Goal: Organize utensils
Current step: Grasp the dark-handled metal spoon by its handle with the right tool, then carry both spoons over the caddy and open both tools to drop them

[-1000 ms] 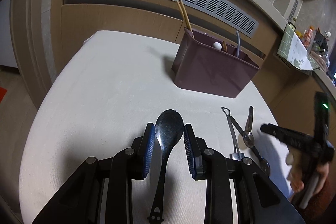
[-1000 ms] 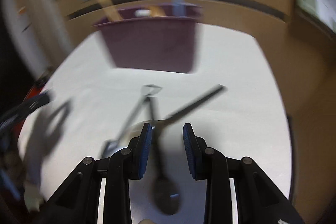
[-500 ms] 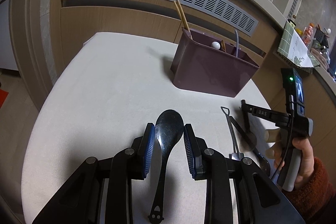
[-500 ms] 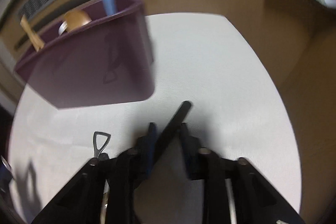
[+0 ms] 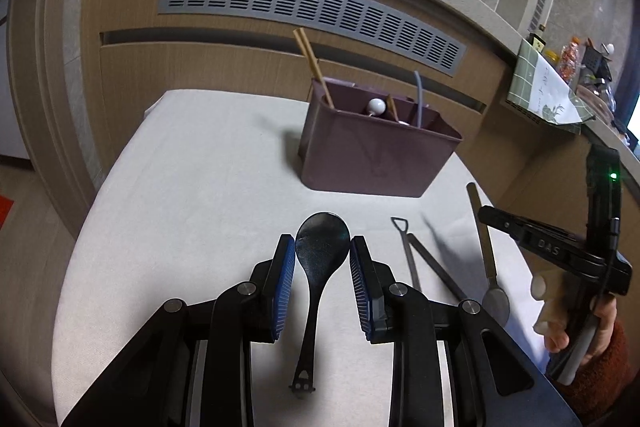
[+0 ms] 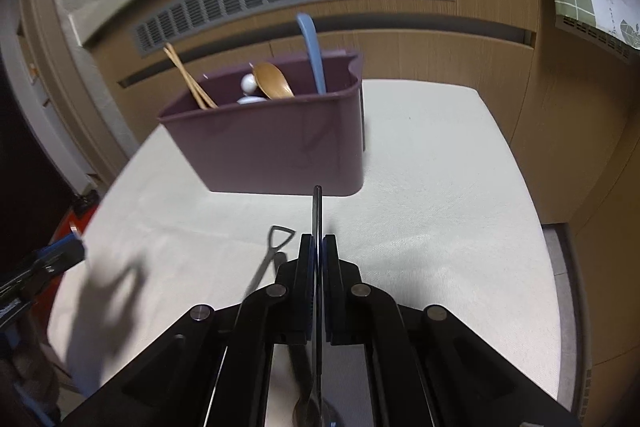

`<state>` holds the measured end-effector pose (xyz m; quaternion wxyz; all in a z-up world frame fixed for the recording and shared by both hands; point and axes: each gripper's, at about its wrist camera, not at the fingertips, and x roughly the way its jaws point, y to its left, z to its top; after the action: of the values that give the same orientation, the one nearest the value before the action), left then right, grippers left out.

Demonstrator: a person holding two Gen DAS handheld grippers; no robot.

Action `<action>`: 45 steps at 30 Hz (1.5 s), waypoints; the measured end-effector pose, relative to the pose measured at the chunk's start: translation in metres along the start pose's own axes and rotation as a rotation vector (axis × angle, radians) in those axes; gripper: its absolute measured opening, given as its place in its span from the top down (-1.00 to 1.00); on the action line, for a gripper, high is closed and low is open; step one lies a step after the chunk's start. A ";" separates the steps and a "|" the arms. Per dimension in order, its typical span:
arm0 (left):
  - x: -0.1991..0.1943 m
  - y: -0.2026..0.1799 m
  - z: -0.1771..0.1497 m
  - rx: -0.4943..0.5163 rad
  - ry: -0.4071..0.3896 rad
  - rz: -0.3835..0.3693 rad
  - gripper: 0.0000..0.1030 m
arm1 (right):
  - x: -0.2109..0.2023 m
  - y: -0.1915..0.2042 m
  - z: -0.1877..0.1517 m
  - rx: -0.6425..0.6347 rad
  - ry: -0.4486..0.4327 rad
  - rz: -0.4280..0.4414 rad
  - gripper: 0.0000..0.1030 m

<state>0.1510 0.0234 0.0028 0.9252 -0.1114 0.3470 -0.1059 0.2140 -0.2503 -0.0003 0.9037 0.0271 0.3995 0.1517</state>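
Note:
My left gripper (image 5: 322, 247) is open, its blue pads either side of a black spoon (image 5: 320, 255) that lies on the white table, bowl pointing away. My right gripper (image 6: 318, 247) is shut on a metal spoon (image 6: 317, 219), held above the table with its handle pointing at the purple utensil caddy (image 6: 276, 143). The left wrist view shows that spoon (image 5: 486, 255) lifted, bowl down, in the right gripper (image 5: 486, 217). The caddy (image 5: 372, 155) holds chopsticks, a wooden spoon, a blue handle and a white-knobbed utensil.
Two thin metal utensils (image 5: 416, 259) lie on the table right of the black spoon; one shows in the right wrist view (image 6: 268, 259). A wooden cabinet with a grey vent (image 5: 312, 11) stands behind the table. Table edges fall off left and right.
My right gripper closed on the metal spoon and lifted it off the table, turning toward the caddy. My left gripper has stayed open around the black spoon.

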 end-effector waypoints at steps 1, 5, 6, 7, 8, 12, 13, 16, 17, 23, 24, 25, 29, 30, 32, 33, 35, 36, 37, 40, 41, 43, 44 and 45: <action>-0.002 -0.002 0.001 0.001 -0.001 -0.004 0.44 | -0.004 0.001 -0.001 -0.002 -0.007 0.002 0.96; -0.009 -0.009 0.008 0.019 -0.015 -0.006 0.44 | -0.022 0.005 0.001 -0.011 -0.064 0.007 0.96; -0.011 -0.012 0.009 0.025 -0.020 -0.006 0.44 | -0.026 0.005 0.002 -0.012 -0.076 0.006 0.96; -0.013 -0.014 0.011 0.033 -0.026 -0.006 0.44 | -0.029 0.005 0.003 -0.012 -0.085 0.006 0.96; -0.014 -0.016 0.011 0.039 -0.030 -0.005 0.44 | -0.031 0.005 0.003 -0.014 -0.095 0.007 0.96; -0.018 -0.023 0.015 0.055 -0.038 0.000 0.44 | -0.040 0.004 0.007 -0.016 -0.119 0.013 0.96; -0.019 -0.025 0.016 0.059 -0.041 0.001 0.44 | -0.040 0.002 0.008 -0.016 -0.125 0.018 0.96; -0.022 -0.028 0.018 0.065 -0.048 0.004 0.44 | -0.049 0.003 0.011 -0.021 -0.148 0.021 0.96; -0.022 -0.029 0.019 0.066 -0.049 0.005 0.44 | -0.052 0.004 0.012 -0.024 -0.159 0.020 0.96; -0.029 -0.035 0.024 0.079 -0.070 0.005 0.44 | -0.065 0.006 0.018 -0.041 -0.197 0.021 0.96; -0.031 -0.037 0.026 0.084 -0.077 0.005 0.44 | -0.067 0.007 0.019 -0.044 -0.204 0.022 0.96; -0.033 -0.038 0.028 0.088 -0.083 0.005 0.44 | -0.069 0.007 0.020 -0.047 -0.209 0.023 0.96; -0.039 -0.042 0.038 0.103 -0.111 0.002 0.44 | -0.079 0.011 0.025 -0.063 -0.239 0.026 0.96; -0.040 -0.043 0.042 0.107 -0.116 -0.001 0.44 | -0.082 0.012 0.027 -0.066 -0.248 0.023 0.96; -0.045 -0.045 0.057 0.114 -0.140 -0.018 0.44 | -0.086 0.013 0.032 -0.067 -0.262 0.024 0.96; -0.049 -0.046 0.068 0.116 -0.160 -0.031 0.44 | -0.089 0.014 0.037 -0.070 -0.271 0.025 0.96; -0.060 -0.047 0.096 0.116 -0.214 -0.068 0.44 | -0.098 0.018 0.050 -0.083 -0.303 0.024 0.96; -0.065 -0.049 0.111 0.117 -0.243 -0.087 0.44 | -0.105 0.021 0.059 -0.091 -0.331 0.021 0.96; -0.068 -0.050 0.127 0.117 -0.273 -0.100 0.44 | -0.116 0.025 0.071 -0.101 -0.376 0.018 0.96; -0.066 -0.051 0.168 0.093 -0.349 -0.096 0.44 | -0.140 0.038 0.102 -0.136 -0.484 0.011 0.96; -0.063 -0.051 0.178 0.083 -0.363 -0.097 0.44 | -0.144 0.041 0.112 -0.147 -0.509 0.001 0.96; -0.048 -0.048 0.197 0.056 -0.369 -0.110 0.44 | -0.145 0.047 0.128 -0.159 -0.541 -0.020 0.96; -0.042 -0.047 0.202 0.047 -0.366 -0.113 0.44 | -0.141 0.049 0.136 -0.164 -0.546 -0.027 0.96; -0.033 -0.045 0.207 0.040 -0.361 -0.117 0.44 | -0.134 0.049 0.142 -0.163 -0.549 -0.035 0.96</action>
<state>0.2589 0.0168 0.1874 0.9667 -0.1302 0.1661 -0.1446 0.2204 -0.2327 0.1999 0.9797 -0.0127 0.1268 0.1546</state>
